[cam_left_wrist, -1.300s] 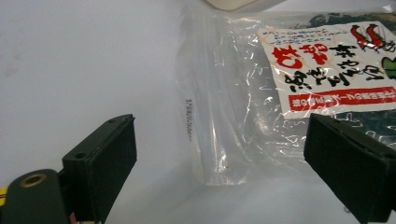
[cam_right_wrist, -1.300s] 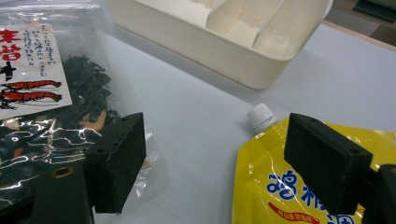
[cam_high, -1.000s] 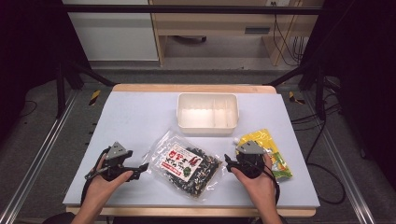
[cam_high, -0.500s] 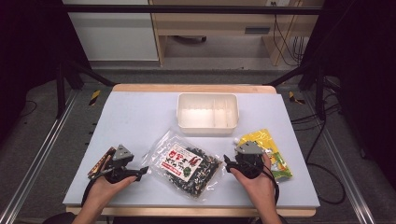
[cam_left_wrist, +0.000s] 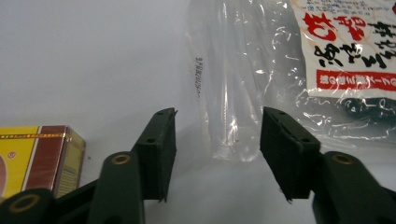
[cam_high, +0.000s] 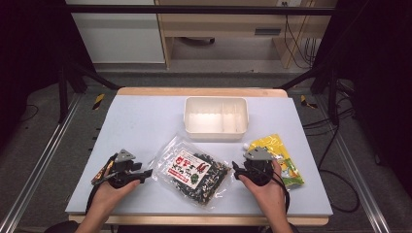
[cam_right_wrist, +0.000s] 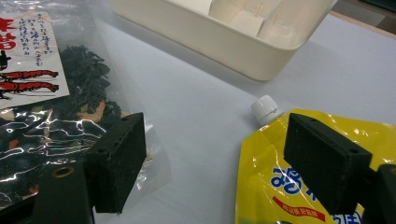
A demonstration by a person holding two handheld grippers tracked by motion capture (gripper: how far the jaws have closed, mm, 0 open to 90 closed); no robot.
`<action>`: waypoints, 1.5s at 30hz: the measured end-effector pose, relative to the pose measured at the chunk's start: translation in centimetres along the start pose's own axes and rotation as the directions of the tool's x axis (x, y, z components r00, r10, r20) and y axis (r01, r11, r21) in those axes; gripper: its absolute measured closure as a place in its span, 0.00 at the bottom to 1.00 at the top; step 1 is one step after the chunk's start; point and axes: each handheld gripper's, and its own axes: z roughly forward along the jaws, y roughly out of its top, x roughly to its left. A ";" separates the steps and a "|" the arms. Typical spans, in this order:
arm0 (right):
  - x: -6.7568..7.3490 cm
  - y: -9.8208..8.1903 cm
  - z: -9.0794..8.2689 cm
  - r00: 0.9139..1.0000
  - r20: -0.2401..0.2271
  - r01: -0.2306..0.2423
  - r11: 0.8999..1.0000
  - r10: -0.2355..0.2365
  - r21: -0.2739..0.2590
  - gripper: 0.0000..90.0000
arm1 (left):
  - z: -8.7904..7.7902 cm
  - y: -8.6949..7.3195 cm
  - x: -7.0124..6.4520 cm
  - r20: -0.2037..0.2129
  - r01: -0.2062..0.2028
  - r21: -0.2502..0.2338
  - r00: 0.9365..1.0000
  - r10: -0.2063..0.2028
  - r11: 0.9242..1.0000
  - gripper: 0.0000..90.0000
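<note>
A clear bag of dark dried seaweed (cam_high: pixel 194 170) with a red-and-white label lies at the table's front centre. My left gripper (cam_high: pixel 145 174) sits low at the bag's left corner. In the left gripper view the bag's clear sealed edge (cam_left_wrist: pixel 233 116) stands between the jaws of my left gripper (cam_left_wrist: pixel 217 144). The jaws have just been closing, and the pads do not press on the plastic. My right gripper (cam_high: pixel 248 165) rests open between the bag (cam_right_wrist: pixel 46 116) and a yellow spouted pouch (cam_right_wrist: pixel 280 177). Bare table shows between the jaws of my right gripper (cam_right_wrist: pixel 215 158).
A white divided container (cam_high: pixel 216 119) stands behind the bag, mid-table. A small yellow and red box (cam_high: pixel 102 170) lies just left of my left hand. The yellow pouch (cam_high: pixel 282 160) lies at the front right. The pale table (cam_high: pixel 145 121) ends in a wooden edge.
My left gripper's jaws have drawn closer together at the bag's corner. The right hand and the objects have stayed put.
</note>
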 end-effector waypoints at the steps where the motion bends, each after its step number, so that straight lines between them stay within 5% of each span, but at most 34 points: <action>1: 0.0 0.0 0.0 1.000 0.000 0.000 1.000 0.000 0.002 0.24 | 0.0 0.0 0.1 -0.002 0.006 0.000 1.000 -0.006 1.000 0.57; 26: 0.1 0.0 0.1 1.000 -0.007 0.006 1.000 -0.006 -0.001 0.24 | 0.9 0.2 0.5 -0.008 0.008 0.058 1.000 -0.008 0.998 0.96; 38: 0.3 0.1 0.2 1.000 -0.007 0.010 1.000 -0.010 0.004 0.24 | 1.1 0.4 -0.3 -0.048 -0.072 0.070 0.996 0.076 0.995 0.99; 45: 0.4 0.1 0.2 1.000 -0.007 0.008 1.000 -0.008 0.003 0.24 | 1.1 0.4 -0.1 -0.039 -0.081 0.076 0.996 0.084 0.994 1.00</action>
